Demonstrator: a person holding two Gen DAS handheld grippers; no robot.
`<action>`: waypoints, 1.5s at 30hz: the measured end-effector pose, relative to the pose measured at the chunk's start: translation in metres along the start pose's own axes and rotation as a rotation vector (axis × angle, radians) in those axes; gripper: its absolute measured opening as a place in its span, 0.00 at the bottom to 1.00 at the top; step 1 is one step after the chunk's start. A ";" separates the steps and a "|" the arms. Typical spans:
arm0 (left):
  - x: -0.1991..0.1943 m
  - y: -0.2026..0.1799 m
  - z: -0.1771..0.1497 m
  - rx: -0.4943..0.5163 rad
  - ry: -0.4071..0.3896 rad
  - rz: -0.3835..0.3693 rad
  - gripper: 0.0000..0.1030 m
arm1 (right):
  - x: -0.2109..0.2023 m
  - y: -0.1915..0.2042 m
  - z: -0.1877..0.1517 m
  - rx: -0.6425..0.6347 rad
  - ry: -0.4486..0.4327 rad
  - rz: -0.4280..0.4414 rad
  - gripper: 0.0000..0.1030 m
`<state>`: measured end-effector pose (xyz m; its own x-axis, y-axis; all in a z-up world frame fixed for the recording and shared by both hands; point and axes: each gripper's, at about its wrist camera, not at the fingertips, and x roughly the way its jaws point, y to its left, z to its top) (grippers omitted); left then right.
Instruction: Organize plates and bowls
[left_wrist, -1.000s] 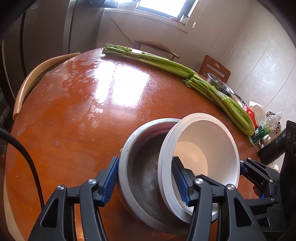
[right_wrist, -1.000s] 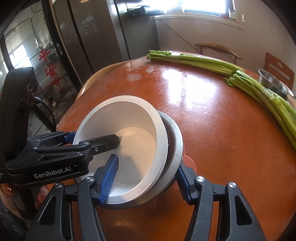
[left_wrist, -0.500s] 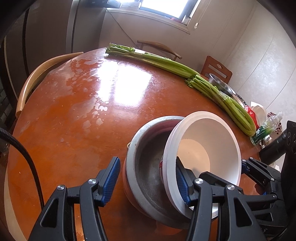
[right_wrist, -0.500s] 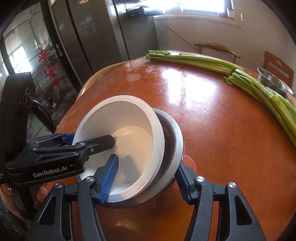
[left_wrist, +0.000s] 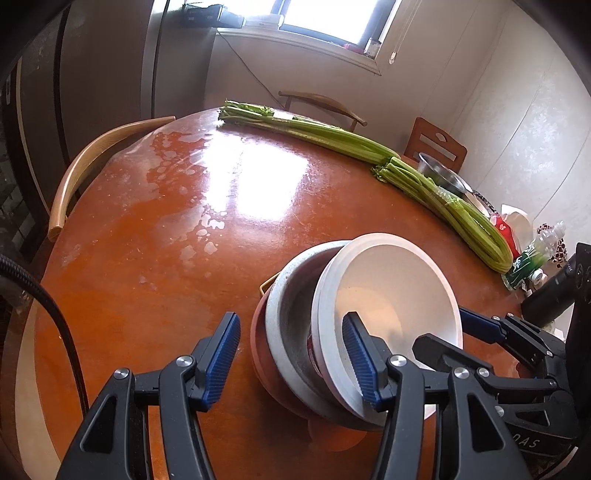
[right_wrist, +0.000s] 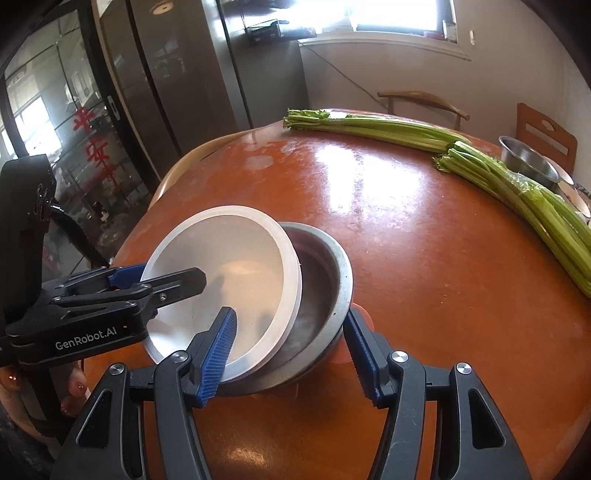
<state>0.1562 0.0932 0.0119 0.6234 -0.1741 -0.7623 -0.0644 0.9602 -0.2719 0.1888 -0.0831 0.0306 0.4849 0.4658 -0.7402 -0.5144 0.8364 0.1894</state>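
Right now my right gripper (right_wrist: 290, 311) pinches the stack of bowls (right_wrist: 314, 295). Its left finger lies inside the white round bowl (right_wrist: 229, 266), flat to the near wall. Its right finger presses from outside, at the rim of the grey metal bowl (right_wrist: 325, 288) that the white one sits in. The white bowl leans in the grey one, tipped up towards my left finger and riding over that side of the grey rim.

My left gripper (left_wrist: 290, 316) straddles the same stack from the other side. Its right finger reaches into the white bowl and rests at the wall. Its left finger stands spread just outside the reddish-orange bowl (left_wrist: 258, 350) under the grey one, with a sliver of table between pad and bowl, so this pair clamps nothing.

Below and all around the fingers is the round, glossy orange-brown wooden table (left_wrist: 147, 277). Well beyond the fingertips two bundles of long green celery stalks (left_wrist: 332, 136) lie end to end along the far edge. Just past the right-hand bundle sits a shiny steel bowl (left_wrist: 439, 177). Far off to the left of my left finger curves the pale bentwood back of a chair (left_wrist: 92, 155).
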 end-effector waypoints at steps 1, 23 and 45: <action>-0.005 -0.001 -0.001 0.001 -0.010 0.007 0.55 | -0.005 0.000 -0.001 -0.002 -0.012 -0.007 0.61; -0.091 -0.051 -0.093 0.088 -0.130 0.112 0.58 | -0.095 0.029 -0.099 -0.057 -0.124 -0.064 0.63; -0.110 -0.068 -0.145 0.160 -0.142 0.110 0.59 | -0.115 0.046 -0.144 -0.057 -0.158 -0.114 0.63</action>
<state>-0.0211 0.0159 0.0293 0.7234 -0.0451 -0.6889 -0.0204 0.9960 -0.0866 0.0074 -0.1400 0.0311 0.6453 0.4122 -0.6432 -0.4864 0.8709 0.0702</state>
